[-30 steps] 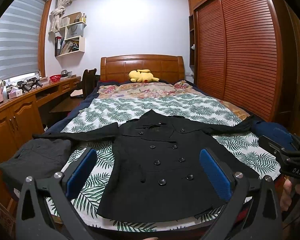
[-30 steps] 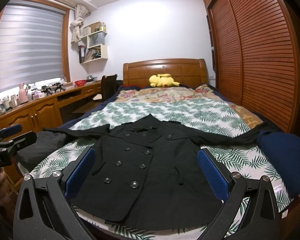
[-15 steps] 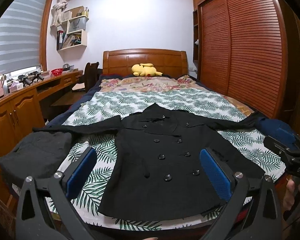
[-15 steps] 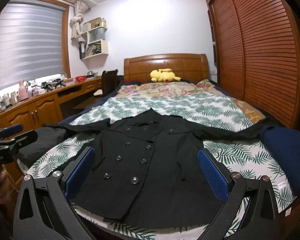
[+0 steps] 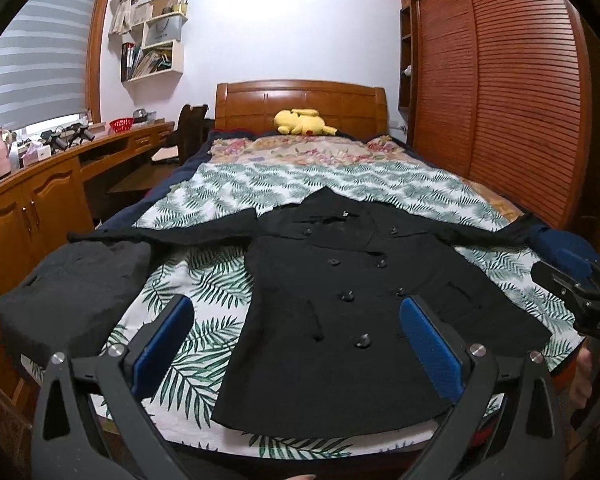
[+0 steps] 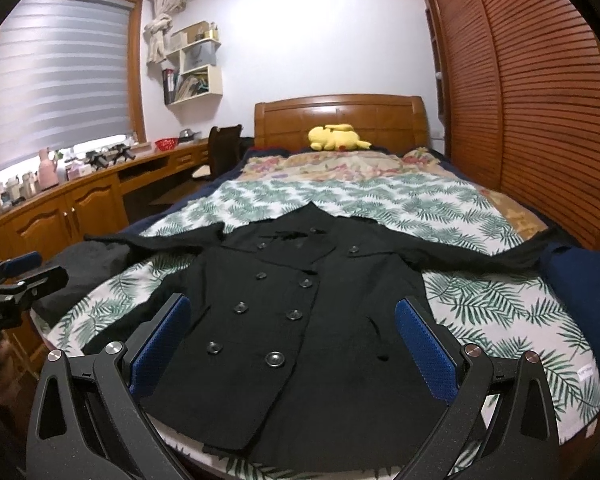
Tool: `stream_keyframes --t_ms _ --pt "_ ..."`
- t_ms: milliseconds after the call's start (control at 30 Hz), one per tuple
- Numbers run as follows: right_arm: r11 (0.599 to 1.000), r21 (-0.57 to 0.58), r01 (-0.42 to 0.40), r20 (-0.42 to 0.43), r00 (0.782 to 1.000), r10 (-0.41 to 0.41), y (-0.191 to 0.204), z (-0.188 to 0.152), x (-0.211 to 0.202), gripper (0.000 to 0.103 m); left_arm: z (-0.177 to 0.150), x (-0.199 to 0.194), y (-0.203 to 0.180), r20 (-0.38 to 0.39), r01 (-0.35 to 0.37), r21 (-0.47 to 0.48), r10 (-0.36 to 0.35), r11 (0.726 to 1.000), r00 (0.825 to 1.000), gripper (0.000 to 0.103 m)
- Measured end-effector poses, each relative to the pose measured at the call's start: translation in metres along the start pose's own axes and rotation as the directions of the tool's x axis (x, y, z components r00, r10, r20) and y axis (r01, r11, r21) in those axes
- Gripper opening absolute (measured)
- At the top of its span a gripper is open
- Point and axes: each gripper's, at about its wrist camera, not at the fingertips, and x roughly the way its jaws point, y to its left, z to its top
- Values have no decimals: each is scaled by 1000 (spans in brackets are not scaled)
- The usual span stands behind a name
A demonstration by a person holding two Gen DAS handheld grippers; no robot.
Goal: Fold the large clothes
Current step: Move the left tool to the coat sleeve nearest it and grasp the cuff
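A black double-breasted coat point(image 5: 340, 300) lies flat, front up, on the leaf-print bedspread point(image 5: 340, 184), sleeves spread left and right, hem toward me. It also shows in the right wrist view point(image 6: 300, 312). My left gripper point(image 5: 296, 344) is open and empty, held above the coat's hem near the foot of the bed. My right gripper point(image 6: 292, 344) is open and empty, likewise above the hem. Each gripper shows at the edge of the other's view: the right one point(image 5: 580, 296), the left one point(image 6: 8, 284).
A folded dark grey garment point(image 5: 72, 292) lies at the bed's left front corner. A folded navy garment point(image 6: 588, 296) lies at the right edge. A yellow plush toy point(image 5: 304, 122) sits by the headboard. A wooden desk point(image 5: 40, 192) runs along the left, a wardrobe point(image 5: 500, 92) on the right.
Both grippers have moved closer to the bed and tilted down a little, so the coat sits larger and nearer in both views. The jaws stay open.
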Motion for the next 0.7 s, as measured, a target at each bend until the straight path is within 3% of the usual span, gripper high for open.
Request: stream_keyframes --t_ms 533,700 --pt "999 -7 -47 -95 994 46 -2 -21 88 103 -29 66 36 -89 -52 -19 50 998 995 103" --pt "996 -23 -81 -116 990 78 -1 -21 116 103 -28 87 52 -113 -110 9 110 994 987 103"
